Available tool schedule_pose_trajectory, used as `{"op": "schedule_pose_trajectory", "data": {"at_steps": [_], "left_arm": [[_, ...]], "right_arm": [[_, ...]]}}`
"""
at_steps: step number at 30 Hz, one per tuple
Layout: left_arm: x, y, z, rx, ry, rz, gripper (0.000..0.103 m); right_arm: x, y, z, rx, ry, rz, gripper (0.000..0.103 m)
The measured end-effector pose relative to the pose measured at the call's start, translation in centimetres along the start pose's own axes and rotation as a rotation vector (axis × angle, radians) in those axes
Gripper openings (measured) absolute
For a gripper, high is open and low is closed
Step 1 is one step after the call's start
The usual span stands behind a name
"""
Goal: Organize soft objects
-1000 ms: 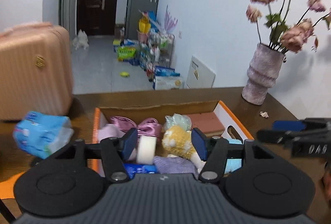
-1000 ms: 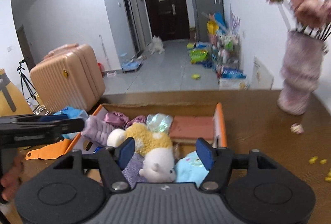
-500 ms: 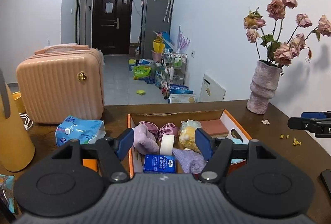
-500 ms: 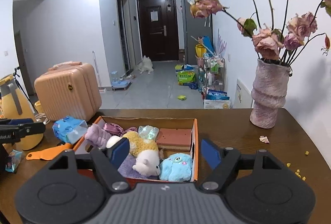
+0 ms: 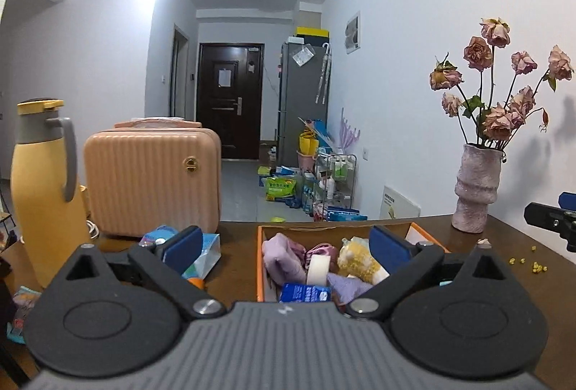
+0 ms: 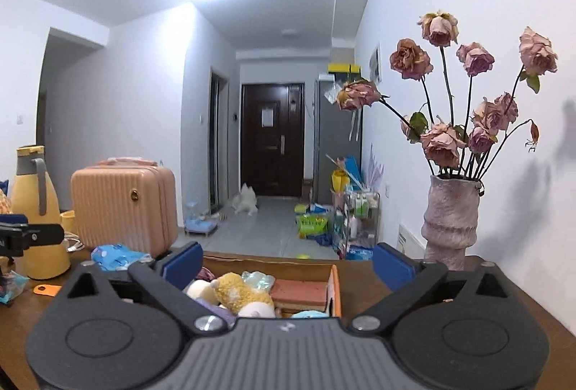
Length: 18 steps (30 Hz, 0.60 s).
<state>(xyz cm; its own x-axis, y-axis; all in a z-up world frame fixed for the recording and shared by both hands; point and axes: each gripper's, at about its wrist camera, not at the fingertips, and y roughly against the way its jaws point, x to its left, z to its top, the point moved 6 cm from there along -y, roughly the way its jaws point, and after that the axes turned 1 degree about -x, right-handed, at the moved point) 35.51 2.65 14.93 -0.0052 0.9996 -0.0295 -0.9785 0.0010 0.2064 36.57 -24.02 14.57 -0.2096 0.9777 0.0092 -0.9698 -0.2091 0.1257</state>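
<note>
On a dark brown wooden table (image 5: 237,267), going from left to right, a tall yellow plastic jug with a grey handle and yellow lid (image 5: 39,188) stands at the far left, with a ribbed peach-pink hard-shell suitcase (image 5: 153,181) just beside it toward the back. In front of the suitcase lies a light blue soft pack of tissues (image 5: 205,247), near a flat orange plastic piece (image 6: 46,289). Near the table's middle sits an open cardboard box with orange edges (image 5: 260,264), which holds the soft things: a lilac knitted cloth (image 5: 279,255), a pink satin bow (image 5: 318,250), a white roll of tape (image 5: 318,269), a yellow fluffy plush toy (image 5: 358,258), a small blue tissue packet (image 5: 306,292), a brick-red flat block (image 6: 298,291) and a pale blue plush toy (image 6: 309,314). Well to the right stands a mottled pinkish-grey ceramic vase of dried pink roses (image 5: 475,188), with small yellow crumbs (image 5: 532,265) scattered on the table near it. The left gripper (image 5: 284,242) hangs in front of the box, its jaws opening wide with nothing gripped between the blue pads. The right gripper (image 6: 286,262) does the same, jaws opening wide and empty.
</note>
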Motion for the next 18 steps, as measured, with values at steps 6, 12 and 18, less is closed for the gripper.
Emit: {"op": "schedule_pose_trajectory", "data": {"at_steps": [6,12,18], "left_arm": [[0.4,1.9,-1.5,-0.025,-0.005,0.012,0.102],[0.6,3.8,-1.7,-0.051,-0.008,0.021,0.102],[0.5,8.7,-3.9,-0.084,-0.031,0.020,0.103]], "right_arm": [[0.8,1.6,-1.7,-0.024,-0.008,-0.006,0.102],[1.2,3.4,-2.0,-0.038,-0.021,-0.005,0.102],[2.1,7.3,-3.3,-0.031,-0.027,0.011,0.102]]}}
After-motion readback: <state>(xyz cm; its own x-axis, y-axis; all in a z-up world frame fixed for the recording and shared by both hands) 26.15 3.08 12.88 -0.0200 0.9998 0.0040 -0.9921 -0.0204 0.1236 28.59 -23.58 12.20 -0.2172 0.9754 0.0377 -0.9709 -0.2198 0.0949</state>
